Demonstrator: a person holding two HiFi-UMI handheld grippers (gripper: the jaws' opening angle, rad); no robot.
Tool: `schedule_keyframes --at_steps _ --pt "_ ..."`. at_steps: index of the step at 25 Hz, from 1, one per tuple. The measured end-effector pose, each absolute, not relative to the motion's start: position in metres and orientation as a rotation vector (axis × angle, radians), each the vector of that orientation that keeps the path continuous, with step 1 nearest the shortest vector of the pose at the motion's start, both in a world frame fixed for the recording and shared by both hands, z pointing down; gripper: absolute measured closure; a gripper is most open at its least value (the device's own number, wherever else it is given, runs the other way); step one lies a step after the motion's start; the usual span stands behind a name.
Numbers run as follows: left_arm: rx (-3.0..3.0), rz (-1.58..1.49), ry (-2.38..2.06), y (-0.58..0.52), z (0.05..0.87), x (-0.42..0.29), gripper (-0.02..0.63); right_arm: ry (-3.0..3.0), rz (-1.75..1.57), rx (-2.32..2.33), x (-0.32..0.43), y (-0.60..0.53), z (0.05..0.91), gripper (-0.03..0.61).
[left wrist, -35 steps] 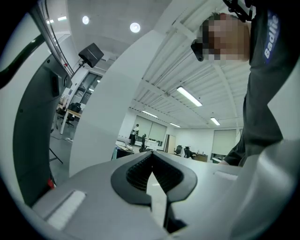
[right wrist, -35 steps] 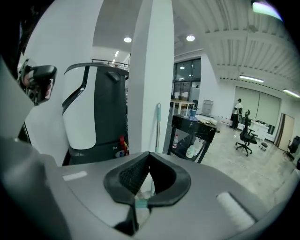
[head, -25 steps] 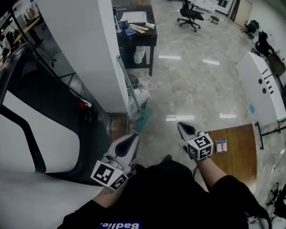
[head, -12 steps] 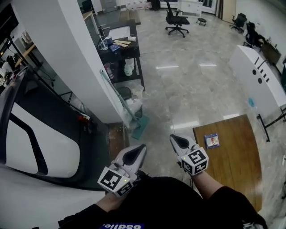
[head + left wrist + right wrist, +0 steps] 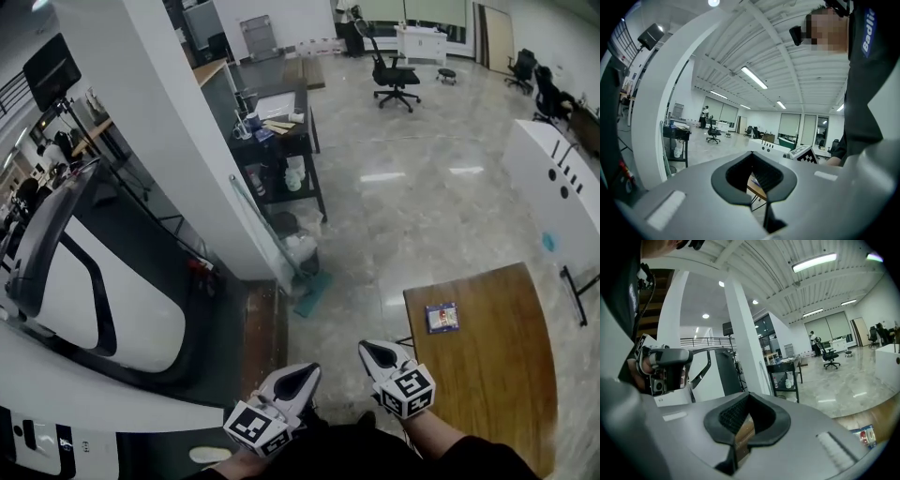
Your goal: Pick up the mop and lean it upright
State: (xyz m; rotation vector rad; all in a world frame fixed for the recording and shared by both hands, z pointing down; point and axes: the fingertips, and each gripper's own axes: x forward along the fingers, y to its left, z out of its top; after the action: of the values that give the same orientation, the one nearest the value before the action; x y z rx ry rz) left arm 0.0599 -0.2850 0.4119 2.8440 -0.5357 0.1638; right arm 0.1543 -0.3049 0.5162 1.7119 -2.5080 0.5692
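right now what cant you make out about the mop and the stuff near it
- Mop, head view: the thin pale handle fades against the white pillar, so where its top rests is unclear.
- Same handle lower down, head view: it blends into a pale bag.
- Black cart, head view: the shelf items are too small to name.
- Small packet on the wooden table, head view: the print is too small to read.

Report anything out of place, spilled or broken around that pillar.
Nothing stands out. The mop leans slanted against the white pillar, with its head on the floor. No spill or damage shows there. The left claw and right claw are shut and empty.
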Motion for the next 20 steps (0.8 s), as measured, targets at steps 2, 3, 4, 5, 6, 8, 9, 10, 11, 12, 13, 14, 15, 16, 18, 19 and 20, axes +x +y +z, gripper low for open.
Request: schedule_keyframes --at_steps 2,3,4,5,6,8,9,10,11,12,13,14,15,16,18,19,20 --pt "2.851 0.160 -0.557 -0.277 0.405 0.056 0.594 -2.521 0.545 1.703 0.152 -0.296 0.509 0.575" --pt "2.853 0.157 -0.560 -0.274 0.403 0.055 0.594 -2.526 0.531 1.702 0.152 -0.294 0.504 0.575" --pt "2.854 0.152 -0.555 -0.271 0.403 0.053 0.594 -2.528 0.518 1.705 0.151 -0.292 0.500 0.575" --pt "2.858 0.143 -0.543 -0.268 0.404 0.051 0.594 -2.530 0.510 1.711 0.149 -0.290 0.496 0.575" --pt "2.865 0.132 -0.528 -0.264 0.403 0.048 0.594 -2.531 0.505 1.718 0.144 -0.286 0.492 0.575" --pt "2.878 0.106 -0.509 -0.257 0.396 0.036 0.594 -2.531 0.497 1.729 0.128 -0.276 0.485 0.575" --pt "2.880 0.086 -0.502 -0.254 0.391 0.028 0.594 -2.528 0.489 1.731 0.119 -0.271 0.482 0.575" --pt "2.879 0.061 -0.494 -0.252 0.390 0.019 0.594 -2.520 0.481 1.731 0.109 -0.266 0.480 0.575" --pt "2.872 0.037 -0.485 -0.250 0.391 0.009 0.594 -2.509 0.476 1.730 0.099 -0.263 0.479 0.575" --pt "2.862 0.018 -0.479 -0.249 0.394 -0.003 0.594 -2.498 0.477 1.731 0.089 -0.259 0.479 0.575" --pt "2.853 0.003 -0.475 -0.248 0.396 -0.017 0.594 -2.490 0.481 1.733 0.075 -0.256 0.479 0.575" --pt "2.851 -0.007 -0.473 -0.248 0.396 -0.033 0.594 -2.489 0.479 1.736 0.059 -0.252 0.477 0.575" --pt "2.854 -0.016 -0.472 -0.247 0.394 -0.048 0.594 -2.492 0.469 1.737 0.041 -0.248 0.474 0.575" --pt "2.856 -0.024 -0.471 -0.245 0.394 -0.063 0.594 -2.495 0.452 1.738 0.024 -0.241 0.471 0.575" --pt "2.843 -0.031 -0.479 -0.240 0.399 -0.087 0.594 -2.494 0.422 1.748 -0.004 -0.227 0.465 0.575" --pt "2.836 -0.026 -0.481 -0.236 0.400 -0.097 0.594 -2.495 0.417 1.758 -0.015 -0.221 0.462 0.575" --pt "2.833 -0.017 -0.478 -0.233 0.401 -0.106 0.594 -2.497 0.416 1.770 -0.026 -0.216 0.460 0.575"
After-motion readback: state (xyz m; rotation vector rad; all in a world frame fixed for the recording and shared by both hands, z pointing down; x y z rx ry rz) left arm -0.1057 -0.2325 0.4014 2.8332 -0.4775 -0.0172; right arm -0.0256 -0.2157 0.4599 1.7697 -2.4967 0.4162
